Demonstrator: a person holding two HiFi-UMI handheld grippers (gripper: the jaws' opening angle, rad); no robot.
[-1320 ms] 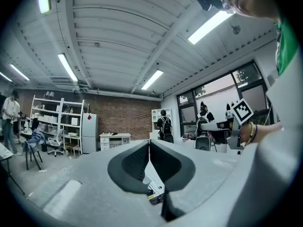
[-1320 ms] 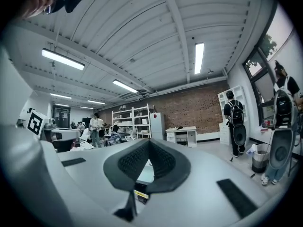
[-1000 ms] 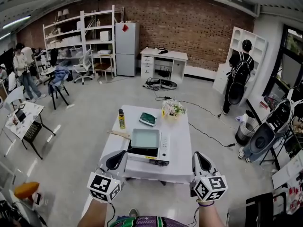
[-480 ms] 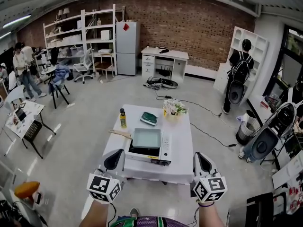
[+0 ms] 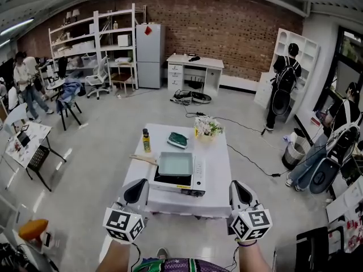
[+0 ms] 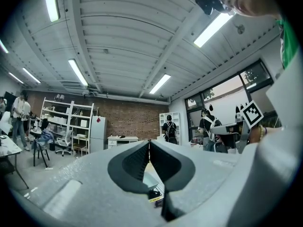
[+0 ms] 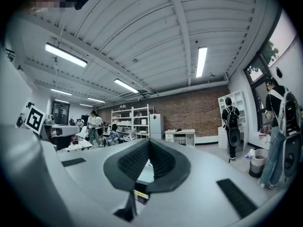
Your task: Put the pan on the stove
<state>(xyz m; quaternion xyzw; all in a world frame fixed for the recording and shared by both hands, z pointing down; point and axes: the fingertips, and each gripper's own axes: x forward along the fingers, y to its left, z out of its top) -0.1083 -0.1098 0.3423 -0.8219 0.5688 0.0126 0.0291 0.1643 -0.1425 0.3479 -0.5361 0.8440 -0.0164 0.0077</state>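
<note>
My left gripper [image 5: 138, 190] and right gripper [image 5: 239, 190] are both closed on nothing, by the table's [image 5: 220, 204] near edge. The pan [image 5: 174, 164] sits on the stove [image 5: 197, 177] at that edge.

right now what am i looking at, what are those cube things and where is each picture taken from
No robot here: a person wears a head camera and holds a two-jaw gripper in each hand. The wide picture is from the head, looking down at the left gripper and right gripper; the marker cubes are parts of them. The other two pictures come from cameras riding on each gripper, looking along its jaws. Both grippers are shut and hold nothing. Ahead stands a white table with a portable stove, a pale square pan on it, a bottle, a green object and flowers.
</note>
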